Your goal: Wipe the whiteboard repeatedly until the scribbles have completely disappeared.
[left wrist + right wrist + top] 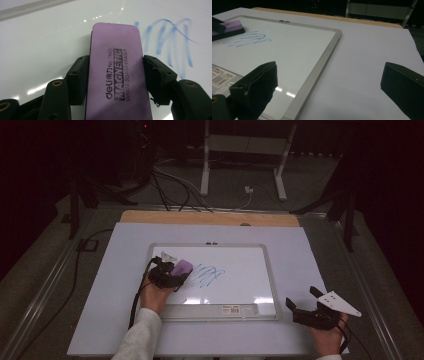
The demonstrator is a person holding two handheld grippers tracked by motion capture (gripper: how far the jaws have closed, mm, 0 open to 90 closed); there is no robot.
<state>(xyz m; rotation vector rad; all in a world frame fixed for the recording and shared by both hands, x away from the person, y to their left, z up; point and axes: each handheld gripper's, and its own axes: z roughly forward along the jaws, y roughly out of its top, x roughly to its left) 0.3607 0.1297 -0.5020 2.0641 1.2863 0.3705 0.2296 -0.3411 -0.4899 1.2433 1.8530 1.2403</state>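
Clearly, left hand-held gripper (pixel 115 75) clamps the purple, black-lettered eraser (pixel 117 72).

Dark room, grey floor (pixel 45 270), cables (pixel 170 190), prob. white stand (pixel 242 150).

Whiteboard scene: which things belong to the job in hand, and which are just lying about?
In the job:
purple rectangular magnetic eraser, clamped in the left tool
blue marker scribble
white metal-framed whiteboard

Lying about:
open right tool, idle
cables on the floor
white metal stand
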